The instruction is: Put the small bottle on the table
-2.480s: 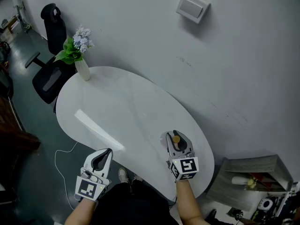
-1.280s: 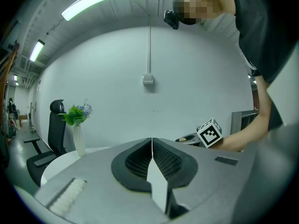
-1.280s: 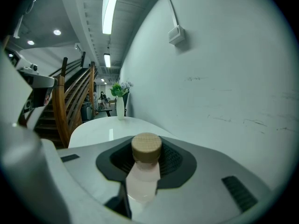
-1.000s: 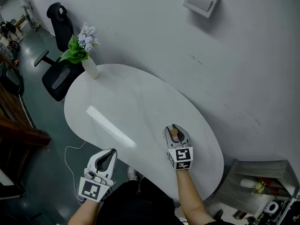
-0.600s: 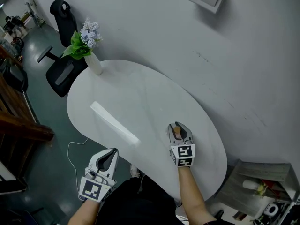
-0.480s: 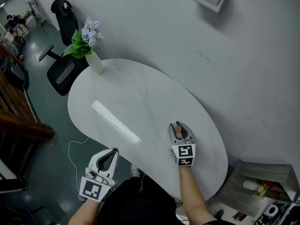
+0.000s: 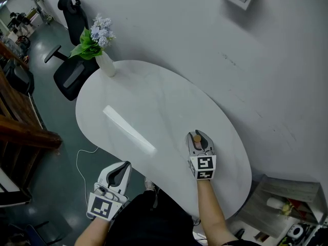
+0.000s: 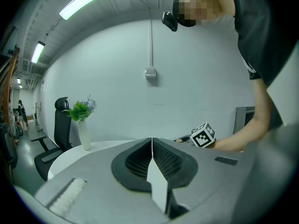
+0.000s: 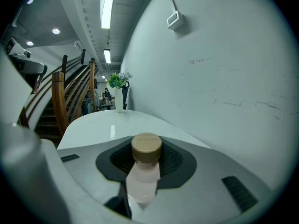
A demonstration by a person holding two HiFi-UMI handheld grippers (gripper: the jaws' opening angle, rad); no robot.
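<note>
The small bottle, pale pink with a tan cork-like cap, stands upright between the jaws of my right gripper, which is shut on it over the right part of the white oval table. In the right gripper view the dark pads press the bottle's neck and body. My left gripper hangs off the table's near edge, below and left; its jaws are shut together with nothing between them.
A white vase with flowers stands at the table's far left end. A black office chair sits beyond it. The wall runs along the table's far side. A wooden stair rail shows at the left.
My right gripper with the bottle has sunk a little toward the tabletop. The head camera has shifted, so the table sits slightly higher in view. The left gripper has stayed put.
</note>
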